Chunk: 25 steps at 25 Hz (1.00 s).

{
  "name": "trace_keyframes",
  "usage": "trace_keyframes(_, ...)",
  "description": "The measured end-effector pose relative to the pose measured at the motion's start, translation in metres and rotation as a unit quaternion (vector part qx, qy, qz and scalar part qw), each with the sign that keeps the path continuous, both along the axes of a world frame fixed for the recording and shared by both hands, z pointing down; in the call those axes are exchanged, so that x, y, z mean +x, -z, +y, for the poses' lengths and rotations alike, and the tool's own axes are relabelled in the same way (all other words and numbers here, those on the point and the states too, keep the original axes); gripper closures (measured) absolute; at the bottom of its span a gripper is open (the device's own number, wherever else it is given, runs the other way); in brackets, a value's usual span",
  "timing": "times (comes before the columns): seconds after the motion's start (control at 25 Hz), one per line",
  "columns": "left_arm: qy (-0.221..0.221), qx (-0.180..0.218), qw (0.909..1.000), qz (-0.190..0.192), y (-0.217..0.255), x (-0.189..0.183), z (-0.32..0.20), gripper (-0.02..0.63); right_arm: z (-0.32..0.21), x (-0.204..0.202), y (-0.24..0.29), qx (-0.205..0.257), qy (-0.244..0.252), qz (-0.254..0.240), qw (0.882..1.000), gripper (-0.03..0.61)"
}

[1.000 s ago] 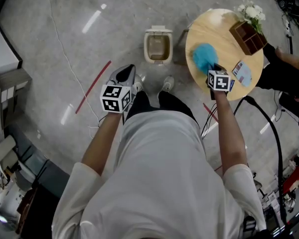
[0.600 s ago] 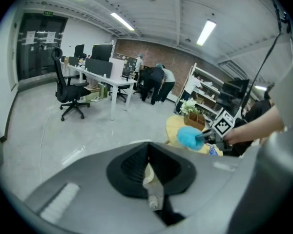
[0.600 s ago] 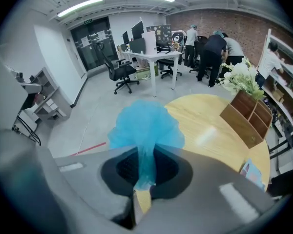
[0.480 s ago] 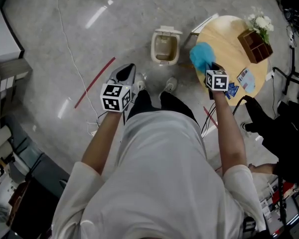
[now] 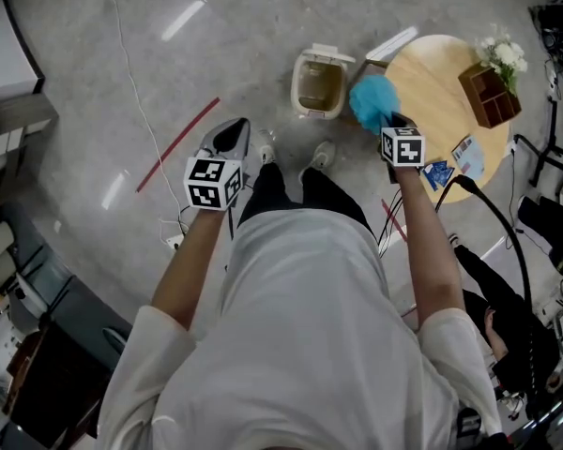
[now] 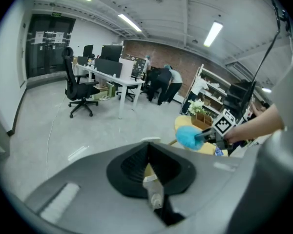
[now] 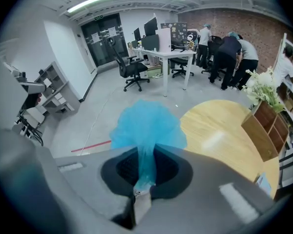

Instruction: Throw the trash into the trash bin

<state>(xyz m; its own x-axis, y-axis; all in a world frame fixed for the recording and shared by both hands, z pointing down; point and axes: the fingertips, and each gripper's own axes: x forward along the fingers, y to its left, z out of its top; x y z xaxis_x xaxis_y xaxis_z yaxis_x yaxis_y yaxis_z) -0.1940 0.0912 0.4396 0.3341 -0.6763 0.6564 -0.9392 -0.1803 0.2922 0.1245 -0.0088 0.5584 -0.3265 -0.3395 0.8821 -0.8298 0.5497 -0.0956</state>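
A fluffy blue piece of trash (image 5: 371, 103) hangs over the left edge of the round wooden table (image 5: 441, 111), just right of the beige trash bin (image 5: 320, 84), whose lid stands up. My right gripper (image 5: 387, 120) is shut on it. In the right gripper view its thin tail is pinched between the jaws of the right gripper (image 7: 145, 155) and the blue puff (image 7: 147, 126) hides the floor ahead. My left gripper (image 5: 235, 131) hovers over the floor left of the bin. In the left gripper view the left gripper (image 6: 147, 152) has its jaws together with nothing between them, and the blue trash (image 6: 187, 136) shows at the right.
On the table stand a wooden box with white flowers (image 5: 489, 92), a card (image 5: 469, 155) and a blue packet (image 5: 438, 172). A red line (image 5: 176, 144) and a white cable (image 5: 136, 101) lie on the grey floor. Desks, chairs and people fill the far room.
My right gripper has carried the blue trash leftward from over the table to its left edge, closer to the bin. The left gripper keeps about the same place in the picture.
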Motion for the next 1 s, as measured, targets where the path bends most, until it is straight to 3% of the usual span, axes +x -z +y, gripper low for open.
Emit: trace_keyframes(1.0, 0.005, -0.044, 0.9990, 0.002, -0.058, -0.019, 0.008, 0.609, 0.004, -0.076, -0.057, -0.043, 0.052, -0.019, 0.998, 0.565)
